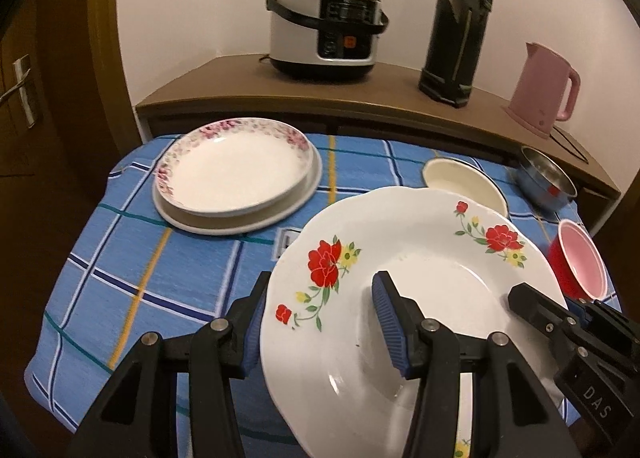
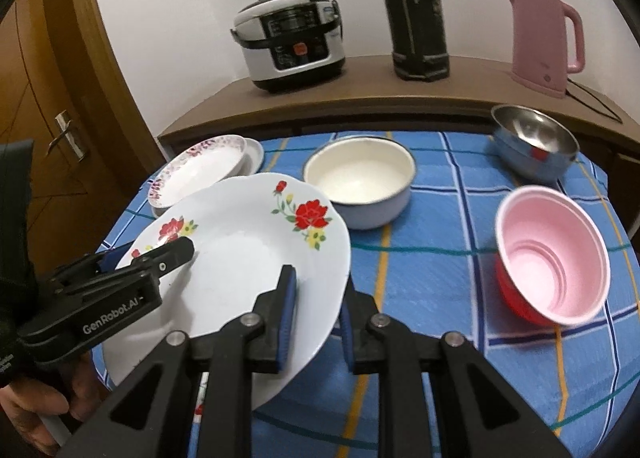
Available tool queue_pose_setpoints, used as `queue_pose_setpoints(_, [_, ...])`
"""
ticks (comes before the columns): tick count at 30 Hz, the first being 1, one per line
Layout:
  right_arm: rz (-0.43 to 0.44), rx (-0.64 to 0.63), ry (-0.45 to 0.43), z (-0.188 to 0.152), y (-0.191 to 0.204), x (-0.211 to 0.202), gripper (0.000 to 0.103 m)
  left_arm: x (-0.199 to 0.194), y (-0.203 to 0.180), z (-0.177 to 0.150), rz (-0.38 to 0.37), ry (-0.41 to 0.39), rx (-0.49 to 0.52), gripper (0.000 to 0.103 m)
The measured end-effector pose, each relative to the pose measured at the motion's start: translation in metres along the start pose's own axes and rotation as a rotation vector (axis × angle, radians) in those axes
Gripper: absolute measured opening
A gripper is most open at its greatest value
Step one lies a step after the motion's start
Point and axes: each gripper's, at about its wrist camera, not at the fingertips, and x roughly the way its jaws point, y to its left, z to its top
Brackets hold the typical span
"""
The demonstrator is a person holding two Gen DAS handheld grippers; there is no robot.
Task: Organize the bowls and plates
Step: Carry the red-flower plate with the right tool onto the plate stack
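A white plate with red flowers (image 1: pixel 420 258) (image 2: pixel 248 242) hangs tilted above the blue checked tablecloth (image 1: pixel 160 258), held from both sides. My left gripper (image 1: pixel 324 322) (image 2: pixel 152 254) clamps its left rim, one pad under the edge and one on the inner face. My right gripper (image 2: pixel 316 314) is shut on the right rim, with one finger on top and the other beneath. At the back left lies a pink-flowered plate (image 1: pixel 236 174) (image 2: pixel 200 166) on top of a plain white plate.
A white enamel bowl (image 2: pixel 360 178), a steel bowl (image 2: pixel 532 146) and a pink-lined red bowl (image 2: pixel 552 254) stand on the right half of the table. Behind, a sideboard carries a rice cooker (image 1: pixel 324 26), a dark flask (image 1: pixel 456 30) and a pink kettle (image 2: pixel 544 38). A wooden door (image 1: pixel 24 90) is at the left.
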Motion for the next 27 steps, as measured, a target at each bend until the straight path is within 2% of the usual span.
queue_pose_setpoints(27, [0.064, -0.085, -0.013, 0.055, 0.063, 0.052, 0.020, 0.017, 0.069, 0.052, 0.112, -0.052, -0.078, 0.053])
